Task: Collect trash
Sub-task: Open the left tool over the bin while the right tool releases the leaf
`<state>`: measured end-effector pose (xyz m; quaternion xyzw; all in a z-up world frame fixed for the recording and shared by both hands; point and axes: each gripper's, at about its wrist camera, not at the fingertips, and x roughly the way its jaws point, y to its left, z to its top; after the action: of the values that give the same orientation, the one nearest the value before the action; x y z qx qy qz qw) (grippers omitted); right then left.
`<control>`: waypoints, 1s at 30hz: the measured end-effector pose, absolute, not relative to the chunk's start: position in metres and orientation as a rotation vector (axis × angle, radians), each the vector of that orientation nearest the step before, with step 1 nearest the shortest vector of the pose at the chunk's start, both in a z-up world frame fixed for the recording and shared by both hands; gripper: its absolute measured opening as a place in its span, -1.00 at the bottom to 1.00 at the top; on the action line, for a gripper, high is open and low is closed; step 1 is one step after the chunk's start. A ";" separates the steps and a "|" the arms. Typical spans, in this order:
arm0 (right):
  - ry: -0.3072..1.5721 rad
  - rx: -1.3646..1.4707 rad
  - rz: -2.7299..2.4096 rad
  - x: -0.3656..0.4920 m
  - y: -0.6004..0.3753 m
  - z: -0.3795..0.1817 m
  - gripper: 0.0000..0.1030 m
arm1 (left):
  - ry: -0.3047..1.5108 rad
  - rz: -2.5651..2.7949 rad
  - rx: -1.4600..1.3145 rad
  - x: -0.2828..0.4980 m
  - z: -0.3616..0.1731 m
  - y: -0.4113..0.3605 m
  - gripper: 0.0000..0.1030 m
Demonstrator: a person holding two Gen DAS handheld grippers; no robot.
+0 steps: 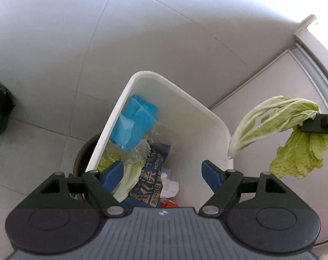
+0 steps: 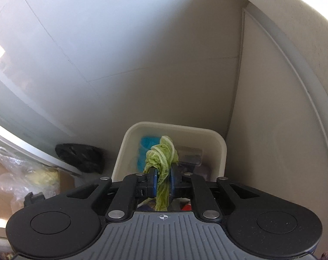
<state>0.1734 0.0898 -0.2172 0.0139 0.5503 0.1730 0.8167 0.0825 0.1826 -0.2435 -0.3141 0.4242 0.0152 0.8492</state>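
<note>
- Left wrist view: white trash bin (image 1: pixel 209 117) stands on the tiled floor (image 1: pixel 55 54), holding blue sponges (image 1: pixel 134 121), a printed snack bag (image 1: pixel 151 179) and crumpled tissue (image 1: pixel 170 186).
- Cabbage leaf (image 1: pixel 293 127) hangs beside the bin's right rim, clenched in the right gripper (image 2: pixel 162 178).
- Left gripper (image 1: pixel 162 173) is released above the bin, nothing between its fingers.

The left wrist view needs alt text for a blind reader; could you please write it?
The open left tool hovers over a white plastic bin holding blue sponges and wrappers, while the right tool grips a limp green cabbage leaf beside the rim.
</note>
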 end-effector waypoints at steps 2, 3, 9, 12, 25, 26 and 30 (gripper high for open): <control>1.176 0.064 0.386 0.175 0.090 -0.220 -0.68 | 0.898 0.032 -0.672 0.085 -0.245 0.183 0.49; 1.183 0.068 0.391 0.174 0.087 -0.220 -0.61 | 0.900 0.033 -0.676 0.086 -0.247 0.182 0.49; 1.185 0.053 0.395 0.173 0.089 -0.220 0.04 | 0.899 0.040 -0.689 0.086 -0.251 0.182 0.52; 1.185 0.050 0.395 0.175 0.091 -0.223 0.20 | 0.904 0.044 -0.695 0.088 -0.253 0.183 0.52; 1.134 -0.027 0.406 0.166 0.106 -0.225 0.59 | 0.907 0.049 -0.689 0.090 -0.252 0.182 0.79; 1.126 -0.036 0.410 0.166 0.107 -0.225 0.62 | 0.911 0.051 -0.687 0.091 -0.252 0.182 0.82; 1.118 -0.041 0.400 0.162 0.107 -0.224 0.72 | 0.939 0.061 -0.648 0.094 -0.248 0.177 0.91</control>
<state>0.1619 0.1068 -0.2237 -0.0195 0.5267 0.1884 0.8287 0.0935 0.1775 -0.2483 -0.3068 0.4444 0.0287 0.8412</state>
